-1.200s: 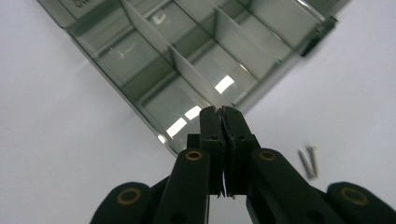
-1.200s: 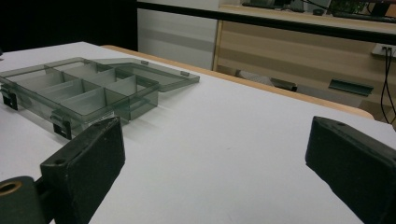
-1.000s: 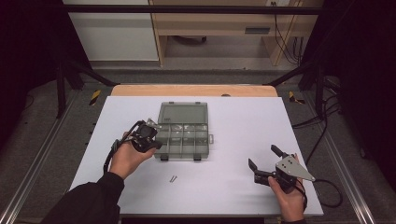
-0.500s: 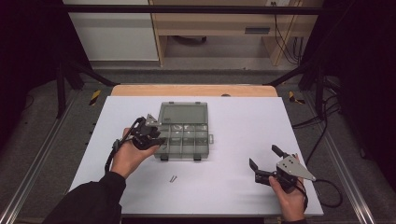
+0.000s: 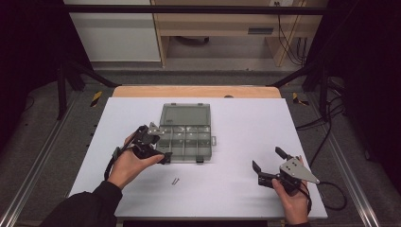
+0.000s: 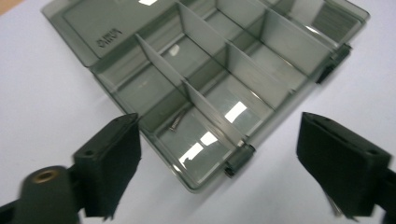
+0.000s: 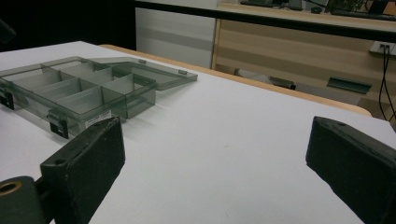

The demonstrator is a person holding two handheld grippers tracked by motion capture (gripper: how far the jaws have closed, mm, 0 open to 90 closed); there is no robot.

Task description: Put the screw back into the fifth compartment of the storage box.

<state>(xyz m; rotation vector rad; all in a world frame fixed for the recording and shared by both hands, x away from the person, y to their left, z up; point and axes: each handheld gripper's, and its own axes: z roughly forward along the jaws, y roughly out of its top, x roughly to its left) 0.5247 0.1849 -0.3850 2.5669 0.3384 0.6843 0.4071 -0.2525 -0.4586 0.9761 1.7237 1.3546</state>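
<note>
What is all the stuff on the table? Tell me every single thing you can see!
Table: one, white top with a wooden far edge.
Compartment box: one, see-through smoky grey, lid open and lying flat behind it, left of the table's middle.
Screw in box: one, small and metal, in a compartment near the box's corner.
Screws on table: looks like two, tiny and dark, lying together in front of the box.
Latches: two, black, on the box's front edge.
Left gripper: one, black, jaws open, at the box's left end.
Right gripper: one, black with a grey plate, jaws open, over bare table at the right.
Hands: two, one holding each gripper.
</note>
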